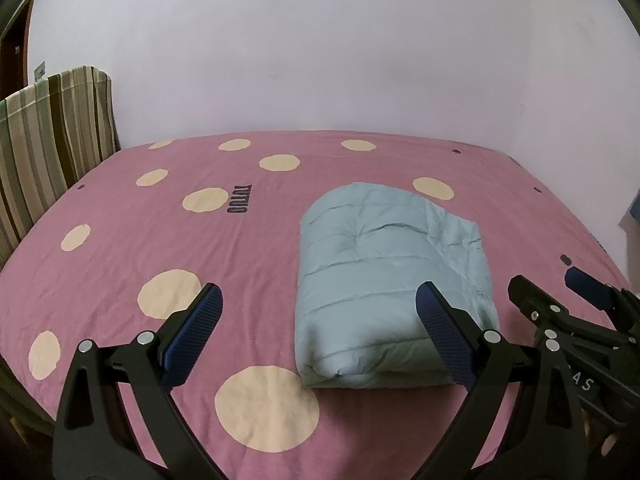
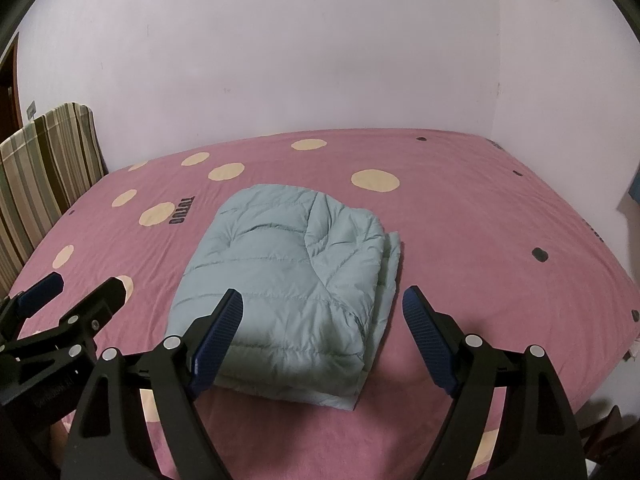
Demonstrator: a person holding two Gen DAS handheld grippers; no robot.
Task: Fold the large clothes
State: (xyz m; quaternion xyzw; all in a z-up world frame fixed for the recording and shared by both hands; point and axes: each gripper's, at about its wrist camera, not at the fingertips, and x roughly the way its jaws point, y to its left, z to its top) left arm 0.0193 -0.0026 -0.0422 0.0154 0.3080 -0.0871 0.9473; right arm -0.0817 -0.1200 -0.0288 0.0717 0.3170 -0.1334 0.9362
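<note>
A light blue quilted down jacket point(image 1: 384, 276) lies folded into a compact bundle on the pink bed point(image 1: 160, 232); it also shows in the right wrist view point(image 2: 288, 276). My left gripper point(image 1: 320, 332) is open and empty, held above the bed at the bundle's near left corner. My right gripper point(image 2: 324, 336) is open and empty, held above the bundle's near right corner. Each gripper shows at the edge of the other's view: the right one point(image 1: 560, 300) and the left one point(image 2: 80, 292).
The bed sheet point(image 2: 460, 240) is pink with cream dots and dark lettering. A striped cushion or headboard cover point(image 1: 48, 132) stands at the left end. White walls point(image 1: 320, 60) close the far side and right. The bed's right edge point(image 2: 624, 320) drops off.
</note>
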